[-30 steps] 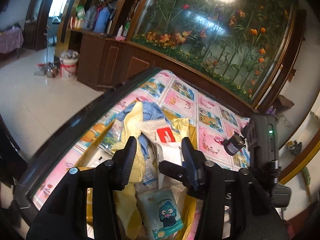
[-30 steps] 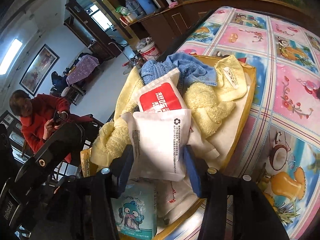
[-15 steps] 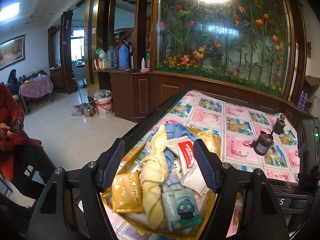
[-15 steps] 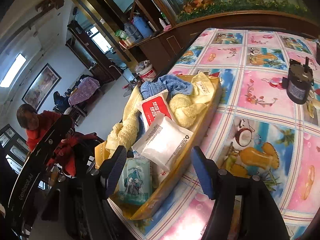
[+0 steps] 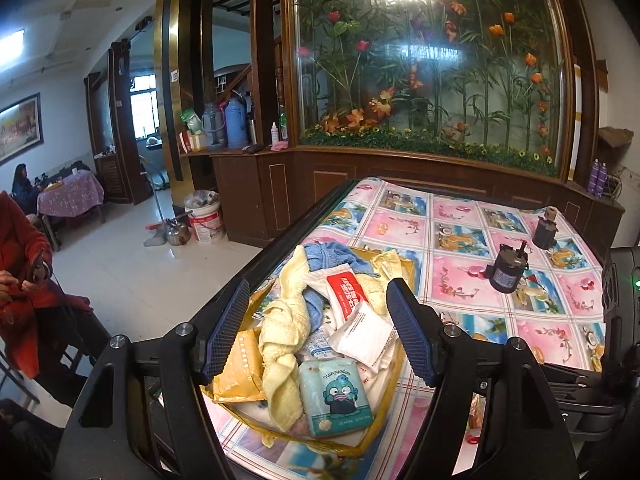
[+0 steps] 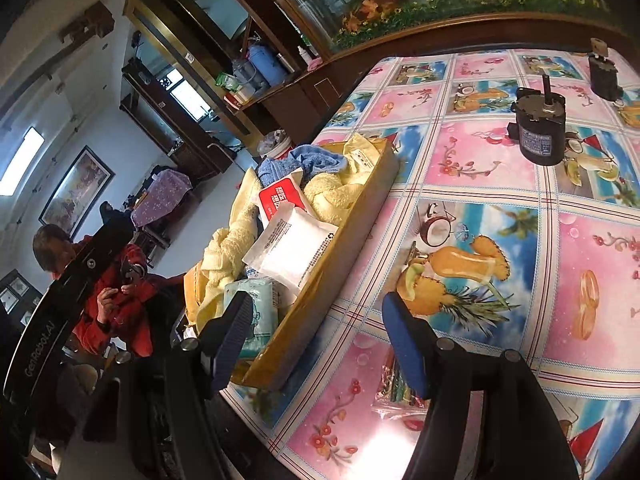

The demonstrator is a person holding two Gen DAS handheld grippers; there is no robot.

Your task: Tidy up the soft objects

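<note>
A shallow yellow box [image 5: 405, 269] [image 6: 360, 208] sits near the table's left edge, full of soft things: yellow towels [image 5: 284, 332] [image 6: 340, 194], a blue towel [image 5: 328, 254] [image 6: 308, 162], a red-labelled white pack [image 5: 346, 292] [image 6: 280, 198], a plain white pack [image 5: 364, 338] [image 6: 294, 246], a blue cartoon tissue pack [image 5: 338, 396] [image 6: 258, 304] and a yellow pack [image 5: 238, 364]. My left gripper [image 5: 320, 328] is open and empty, raised above the box. My right gripper [image 6: 316, 336] is open and empty, raised beside the box's near corner.
Two dark cylindrical motors [image 5: 508, 268] [image 6: 540, 128] [image 6: 604, 72] stand on the flowered tablecloth [image 6: 500, 240]. A small colourful packet [image 6: 396, 392] lies by my right gripper. A person in red [image 5: 20, 280] sits left of the table. A cabinet with a flower display [image 5: 420, 80] stands behind.
Both grippers opened wide and pulled back and up from the box. The right one let go of the plain white pack, which now lies in the box.
</note>
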